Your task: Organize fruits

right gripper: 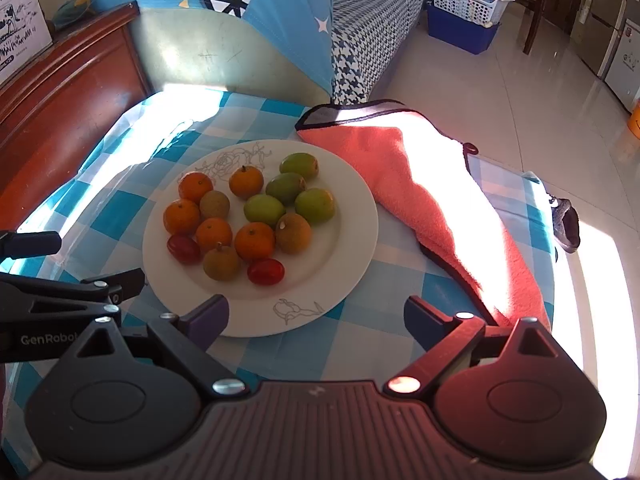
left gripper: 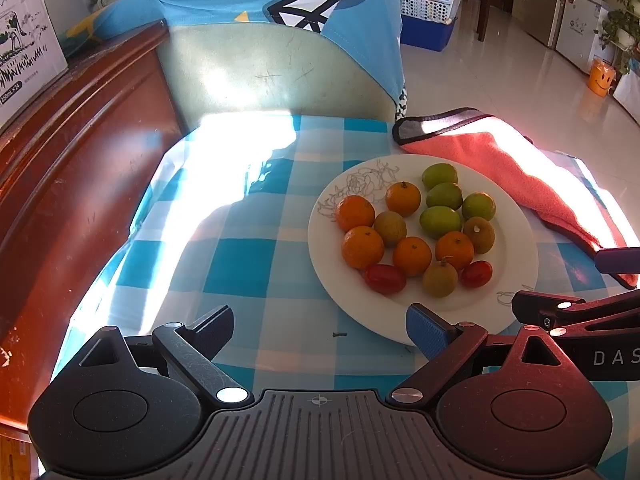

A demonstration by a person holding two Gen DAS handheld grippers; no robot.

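The fruits (right gripper: 248, 216) lie heaped in the middle of a white plate (right gripper: 352, 240) with grey line drawings on its rim: five small oranges, four green fruits, three brownish ones and two red cherry tomatoes (right gripper: 265, 271), most of them touching a neighbour. The plate sits on a blue-and-white checked tablecloth (left gripper: 240, 264), and a coral towel (right gripper: 432, 200) with dark edging lies just beside it on the far right. The right gripper (right gripper: 316, 316) hangs over the plate's near rim with its jaws spread wide and nothing between them, the fruit ahead of its fingertips. The left gripper (left gripper: 320, 320) is likewise wide open and empty, its blue-padded finger (left gripper: 426, 330) over the plate's near-left edge, the fruit ahead and to its right. The right gripper's body reads "DAS" in the left wrist view; the left one reads "GenRobo" in the right wrist view. A white carton (left gripper: 24, 48) on the red-brown wooden furniture (left gripper: 80, 152) carries "250mL".
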